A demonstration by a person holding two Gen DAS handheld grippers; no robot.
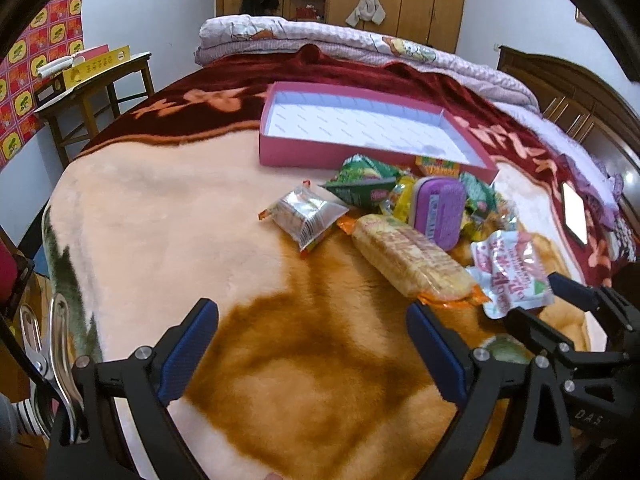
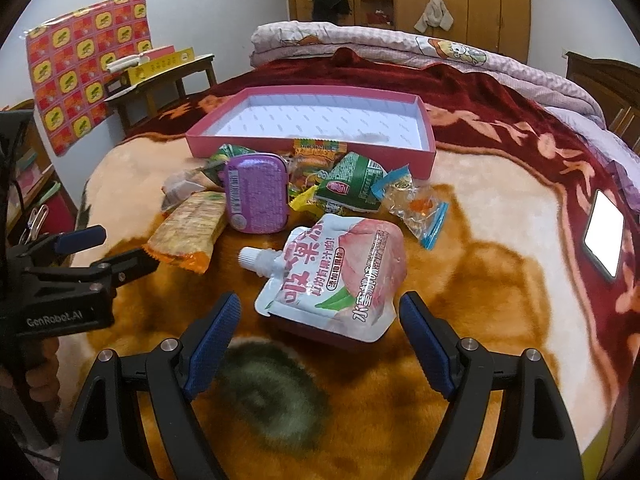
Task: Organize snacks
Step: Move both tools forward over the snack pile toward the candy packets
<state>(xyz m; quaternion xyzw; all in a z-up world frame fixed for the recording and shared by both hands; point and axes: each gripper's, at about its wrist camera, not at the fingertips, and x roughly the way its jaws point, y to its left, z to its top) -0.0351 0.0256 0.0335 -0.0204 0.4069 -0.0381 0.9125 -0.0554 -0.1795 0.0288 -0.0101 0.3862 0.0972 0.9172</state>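
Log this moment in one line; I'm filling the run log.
left hand-held gripper open, empty | right hand-held gripper open, at peach pouch | pink box empty | snacks piled on blanket

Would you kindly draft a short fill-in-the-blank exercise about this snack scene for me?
1. The pink box on the blanket contains ____.
2. The right claw is ____, its fingers either side of the peach pouch.
3. The rectangular tin among the snacks is coloured ____.

Missing words: nothing; open; purple
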